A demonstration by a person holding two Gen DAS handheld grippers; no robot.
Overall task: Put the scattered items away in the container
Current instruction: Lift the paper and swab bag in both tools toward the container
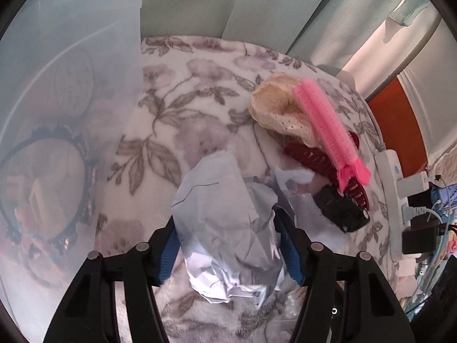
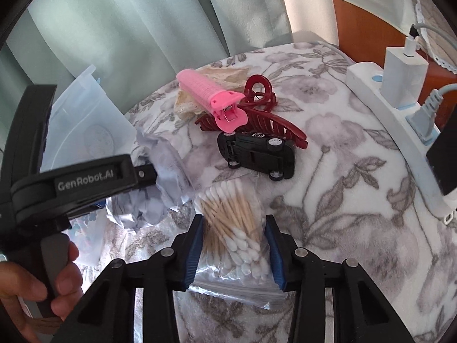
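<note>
My left gripper is closed around a crumpled pale blue paper wad on the floral blanket. A translucent plastic container stands at the left, with a black headband and other items inside. My right gripper straddles a clear bag of cotton swabs, jaws close on both sides of it. Beyond lie a black toy car, a dark red claw clip, a pink hair roller clip and a cream lace cloth. The left gripper body and the container show in the right view.
A white power strip with plugged chargers and cables lies along the blanket's right edge. Pale green curtains hang behind. An orange wooden surface is at the far right. The person's hand holds the left gripper's handle.
</note>
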